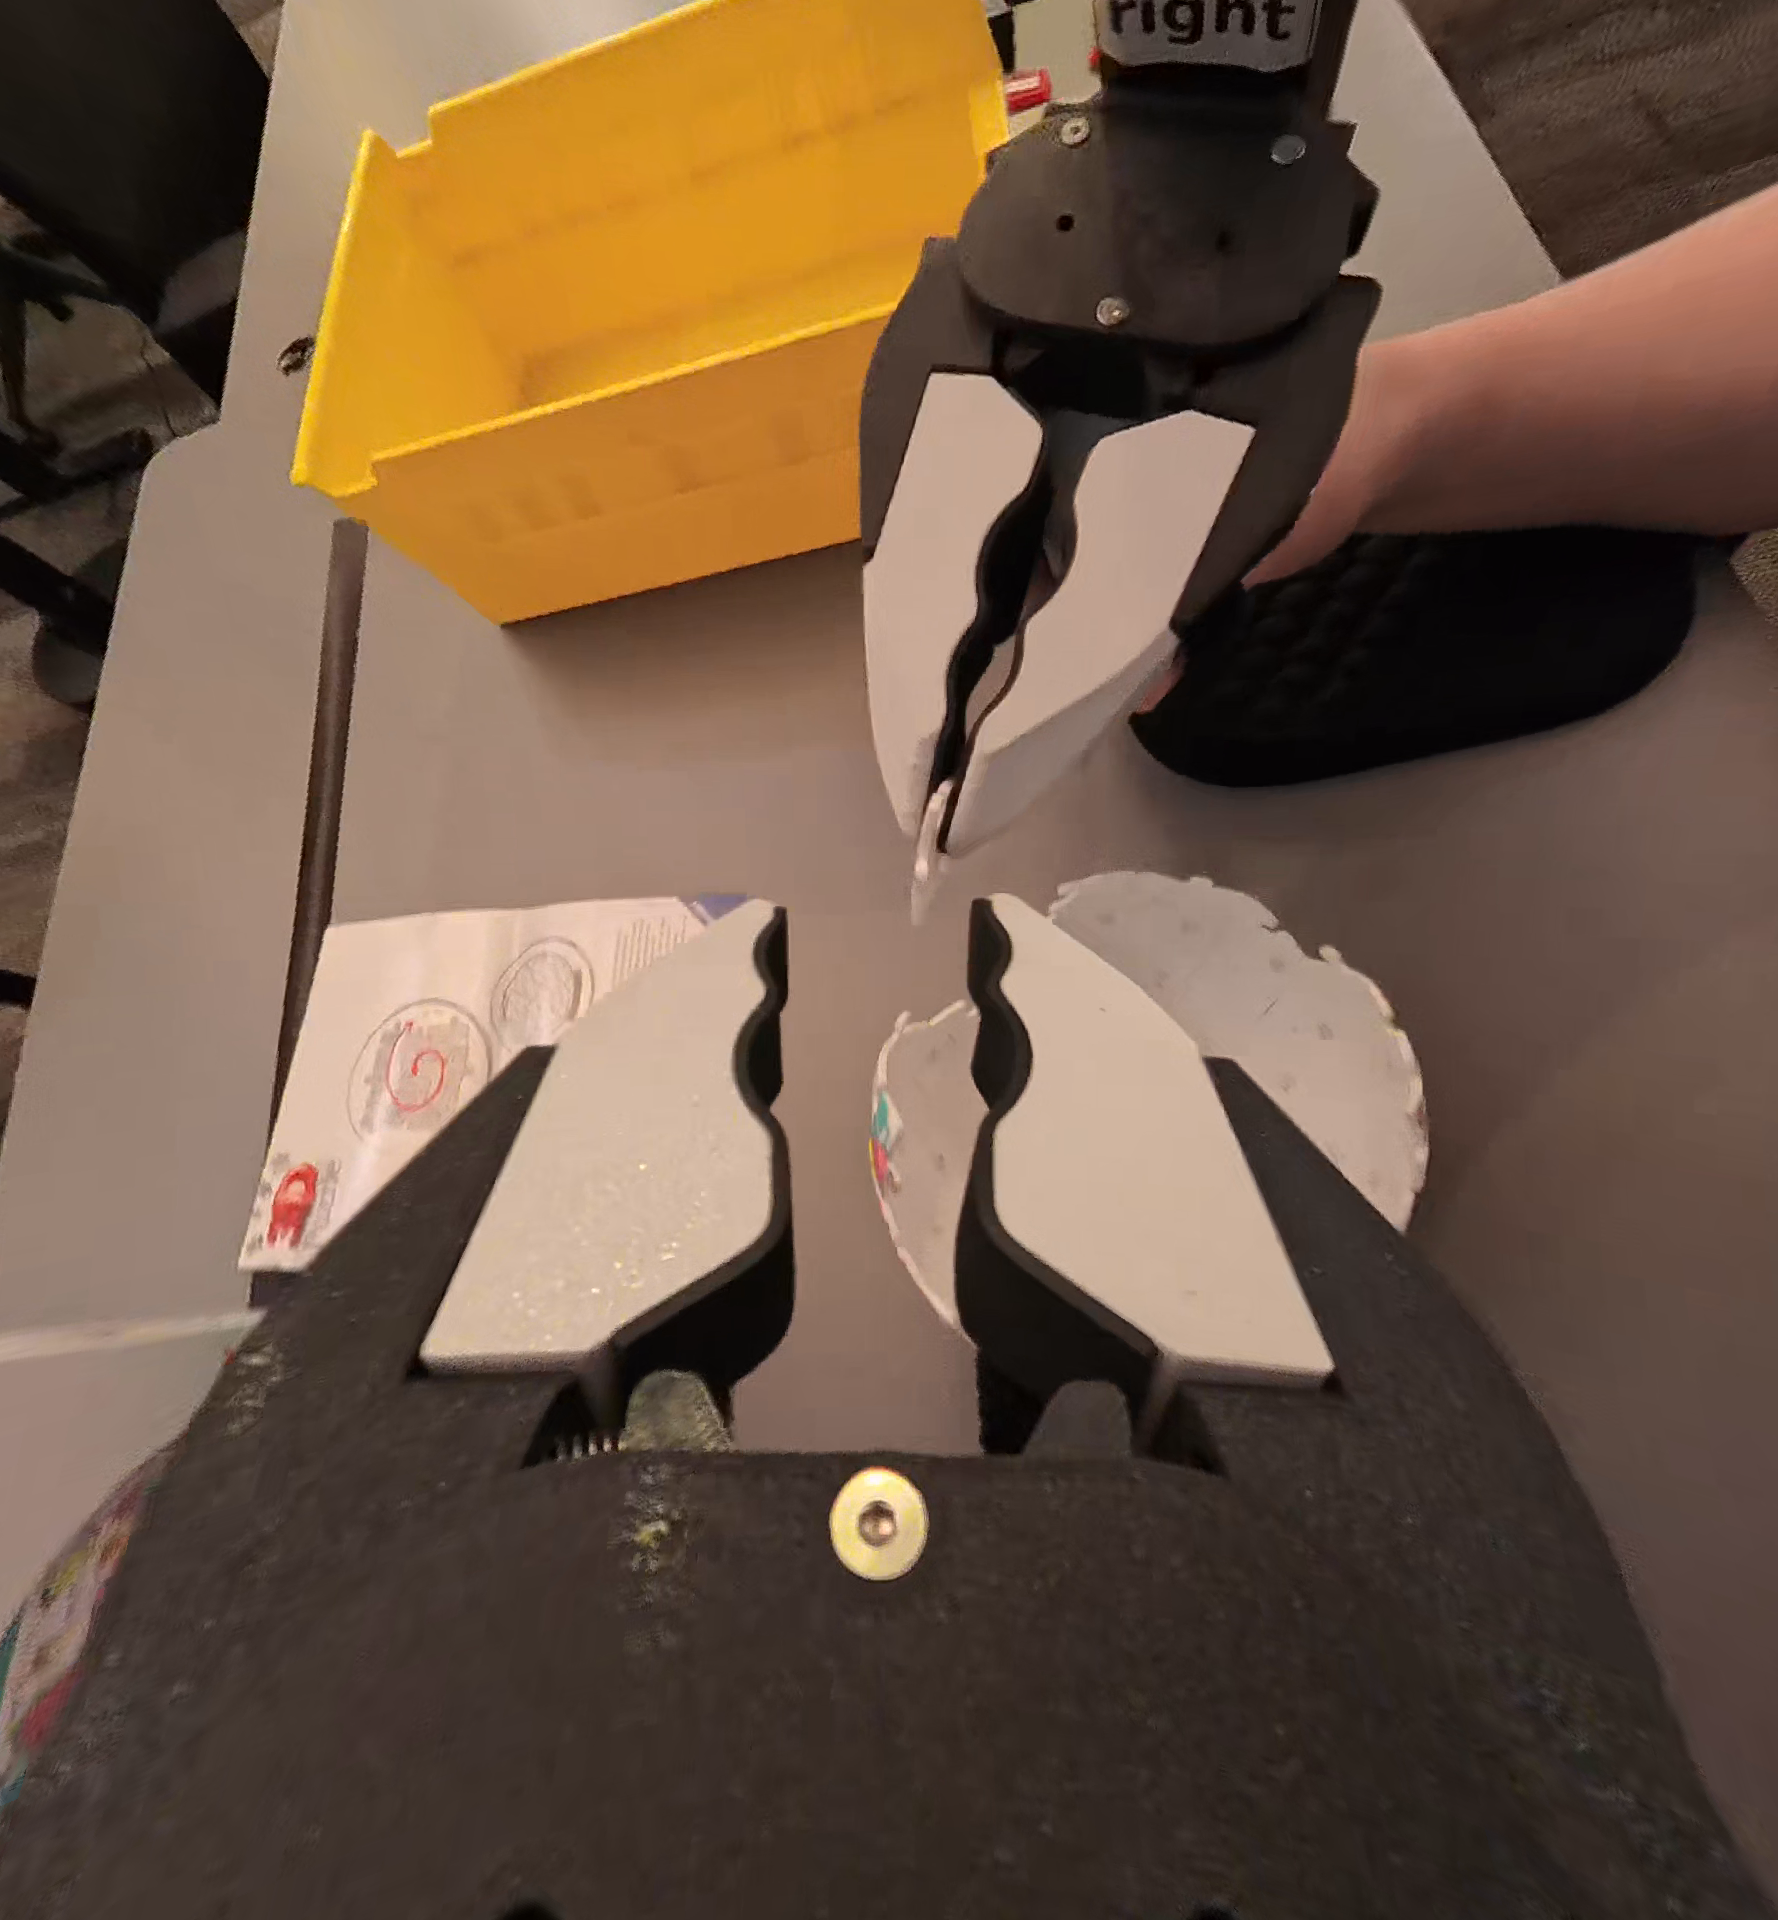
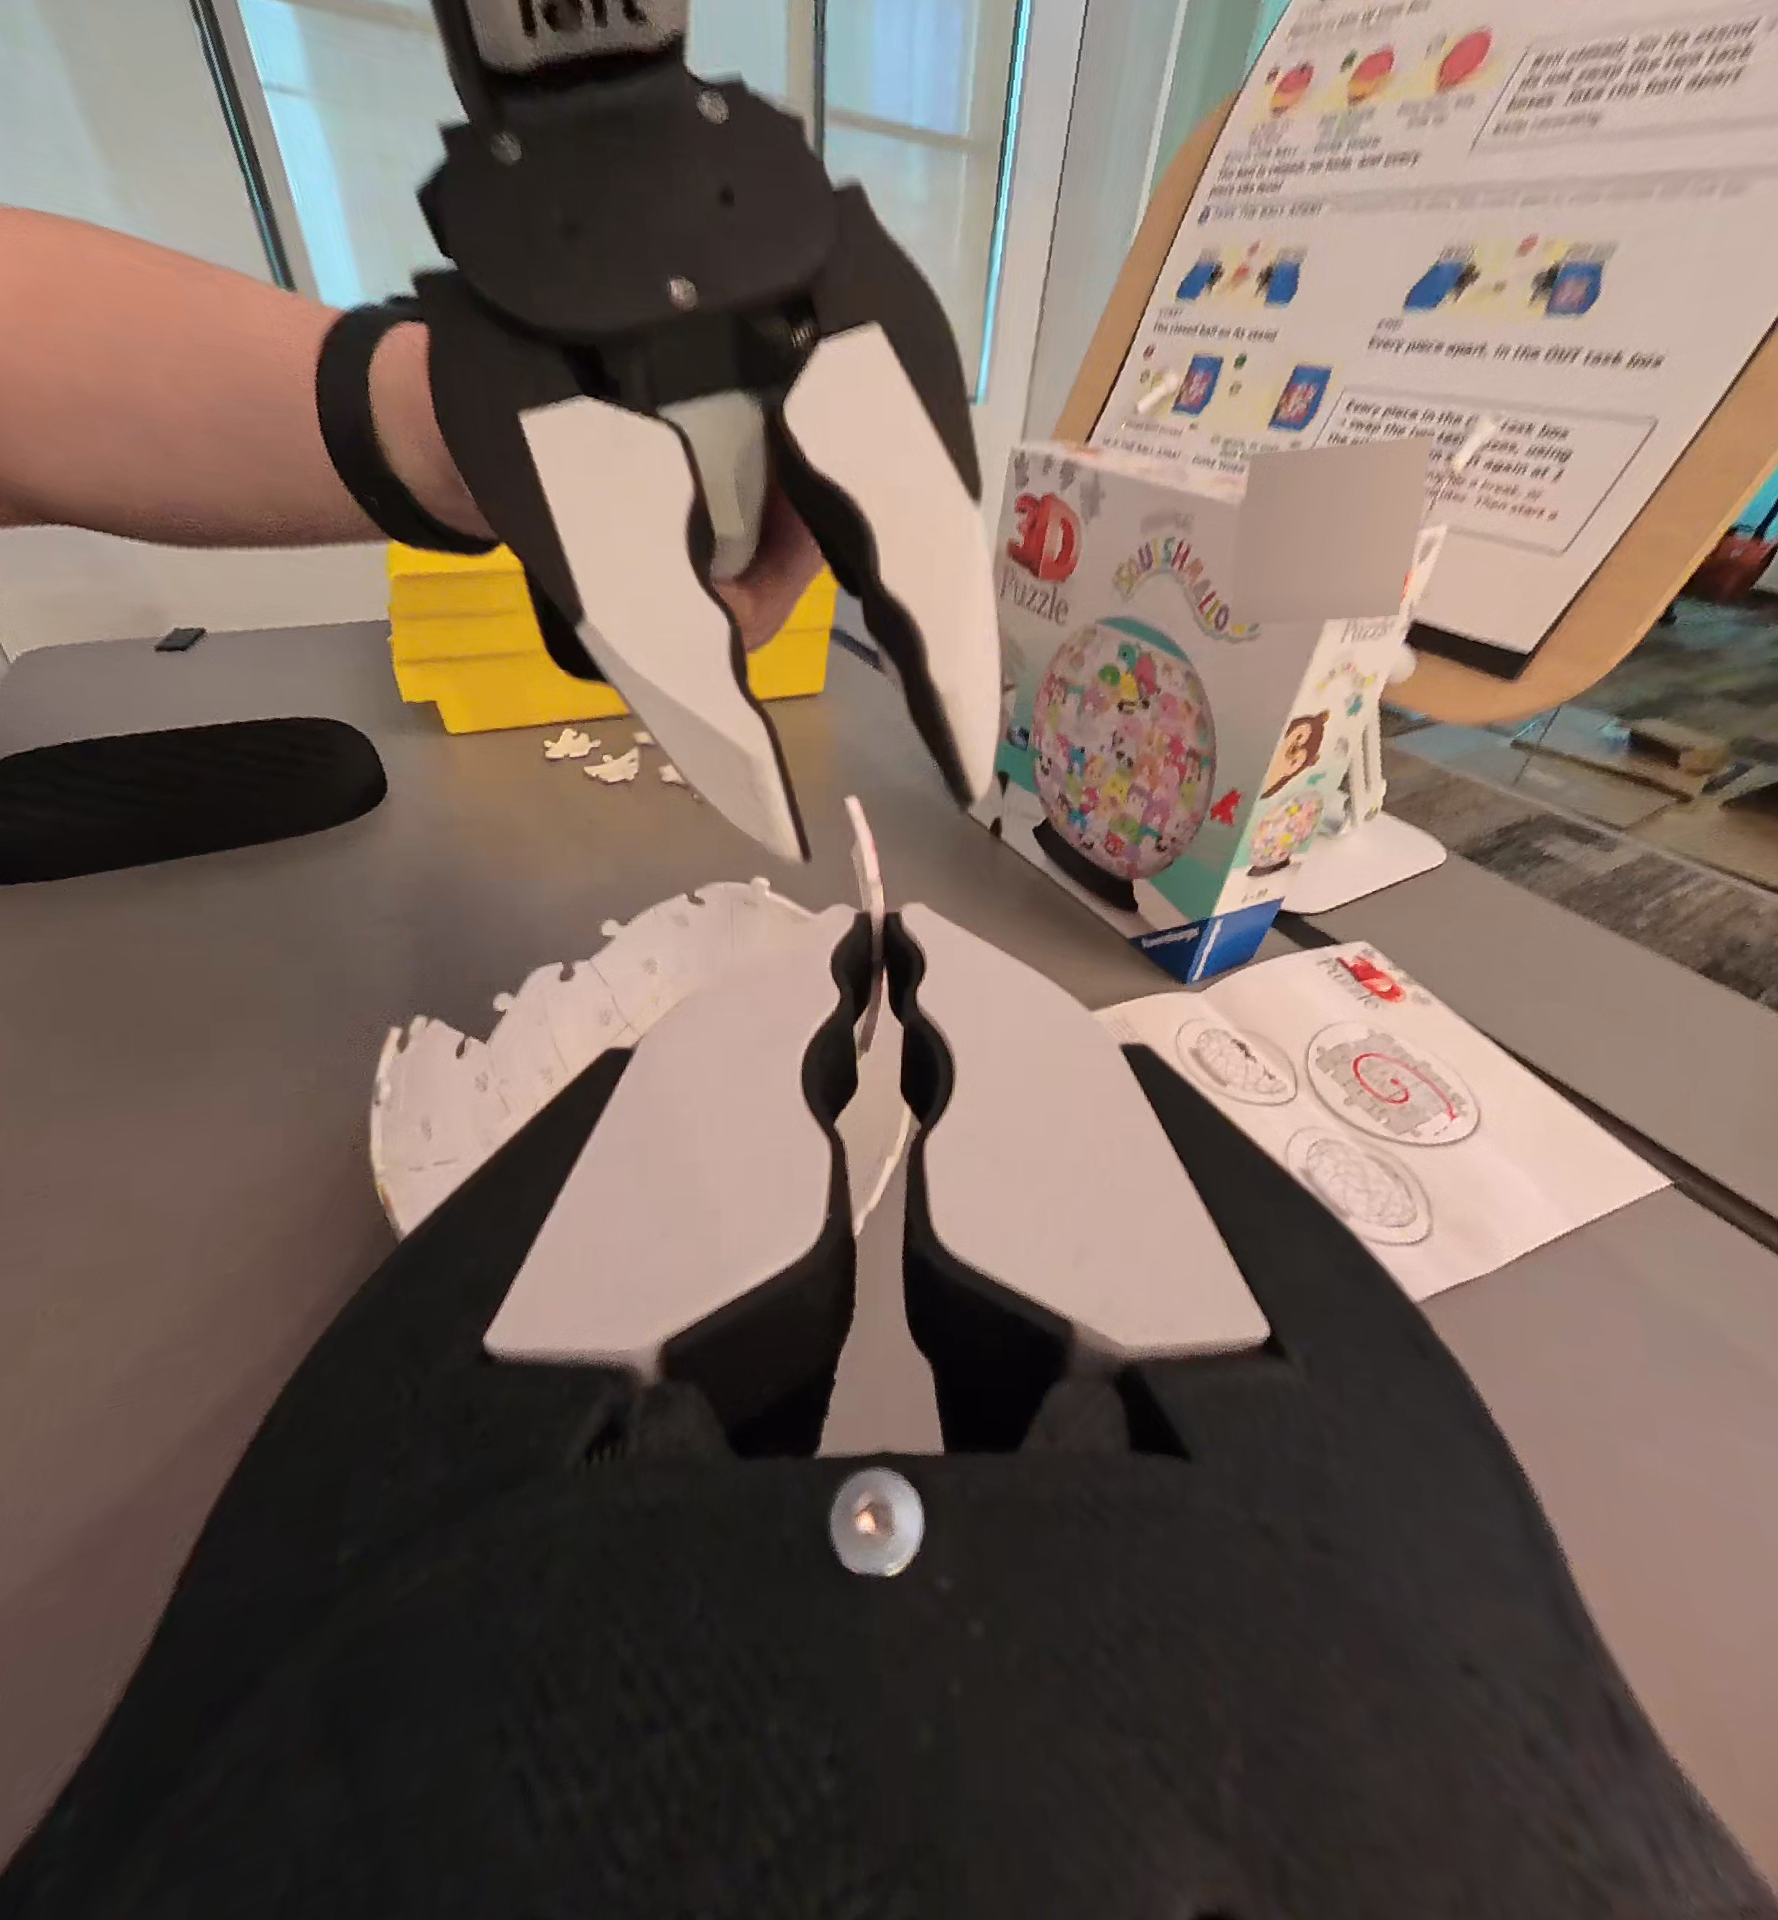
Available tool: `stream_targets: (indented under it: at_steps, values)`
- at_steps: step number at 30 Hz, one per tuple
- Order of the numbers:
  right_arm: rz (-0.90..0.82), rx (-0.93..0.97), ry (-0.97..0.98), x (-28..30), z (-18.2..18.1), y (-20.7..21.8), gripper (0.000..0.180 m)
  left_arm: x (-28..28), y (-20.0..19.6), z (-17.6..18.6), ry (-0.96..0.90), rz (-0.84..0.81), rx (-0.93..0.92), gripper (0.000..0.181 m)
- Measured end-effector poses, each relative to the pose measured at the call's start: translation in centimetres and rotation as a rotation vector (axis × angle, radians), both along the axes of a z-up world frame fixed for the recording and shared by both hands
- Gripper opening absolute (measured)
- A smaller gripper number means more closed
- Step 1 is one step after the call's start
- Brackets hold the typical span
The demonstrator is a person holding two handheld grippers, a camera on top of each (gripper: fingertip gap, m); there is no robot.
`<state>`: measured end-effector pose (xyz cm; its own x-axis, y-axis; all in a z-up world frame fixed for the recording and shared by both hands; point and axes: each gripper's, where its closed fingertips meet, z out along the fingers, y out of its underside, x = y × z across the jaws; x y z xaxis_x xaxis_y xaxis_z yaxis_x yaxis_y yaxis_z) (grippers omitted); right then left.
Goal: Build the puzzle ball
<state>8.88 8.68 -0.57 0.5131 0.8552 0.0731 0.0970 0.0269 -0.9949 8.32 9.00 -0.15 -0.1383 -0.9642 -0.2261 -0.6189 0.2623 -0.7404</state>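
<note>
Left wrist view: looks steeply down on the desk (image 1: pixel 552 748) from close above, facing the yellow bin (image 1: pixel 604 343) at upper left of frame. Right wrist view: lower and flatter, facing the opposite way toward the puzzle box (image 2: pixel 1155 727) at right. Both share the half-built puzzle ball (image 1: pixel 1269 997) (image 2: pixel 552 1039) at centre frame, and each shows the other hand-held gripper.

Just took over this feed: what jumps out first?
The right gripper is shut on a single white puzzle piece, held above the half-built ball shell on the grey table. The left gripper hangs open right opposite. A yellow bin stands behind.
</note>
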Motion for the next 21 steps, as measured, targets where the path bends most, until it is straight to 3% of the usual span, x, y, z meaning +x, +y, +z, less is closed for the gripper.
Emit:
stream_targets:
  at_steps: [6, 14, 21]
  values:
    - [-0.013, 0.041, 0.024, 0.5, 0.7, -0.1, 0.003, 1.5, -1.0, -0.5, 0.000, -0.063, -0.024, 0.003]
    - [0.028, 0.072, -0.192, 0.8, 0.5, -0.5, 0.007, 0.2, -0.4, -2.5, 0.174, -0.059, 0.003, 0.002]
    - [0.161, -0.074, -0.349, -0.3, -0.8, 0.0, 0.009, -0.2, 0.2, -3.5, 0.296, -0.078, 0.039, 0.002]
